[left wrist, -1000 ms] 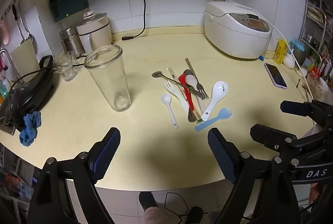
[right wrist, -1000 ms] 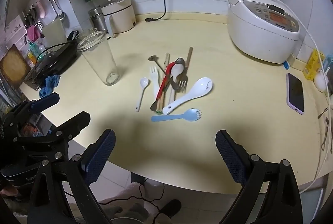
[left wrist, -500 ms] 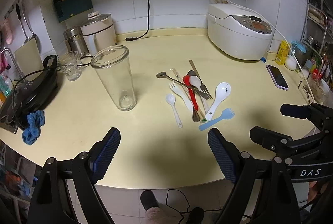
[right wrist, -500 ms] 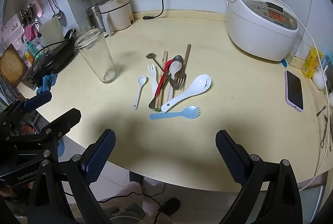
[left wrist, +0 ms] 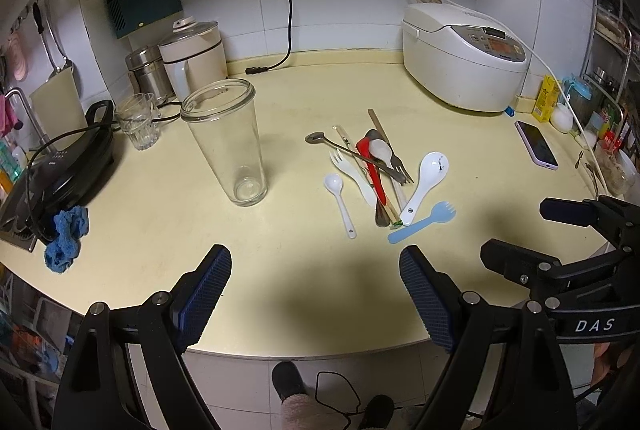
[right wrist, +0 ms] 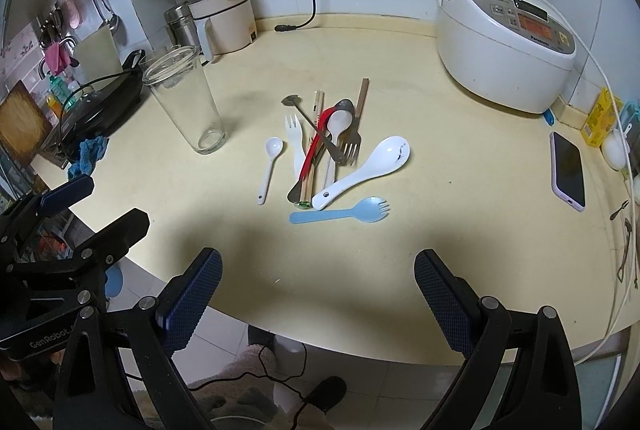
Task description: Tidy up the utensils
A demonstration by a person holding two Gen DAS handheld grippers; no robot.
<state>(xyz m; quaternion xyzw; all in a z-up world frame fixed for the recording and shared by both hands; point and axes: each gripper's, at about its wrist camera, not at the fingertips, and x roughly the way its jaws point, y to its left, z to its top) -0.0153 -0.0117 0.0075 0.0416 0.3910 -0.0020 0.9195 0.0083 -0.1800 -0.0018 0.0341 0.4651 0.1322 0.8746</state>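
"DAS" stands on the right gripper; "GenRobot" on the left gripper; "Panasonic" on the rice cooker.

Black gripper frames, blue ribbed pads, silver screws.

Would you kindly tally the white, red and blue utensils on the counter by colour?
White: 4 (small spoon, fork, spoon in the pile, large soup spoon)
Red: 1 (long-handled utensil)
Blue: 1 (spork)
Total: 6
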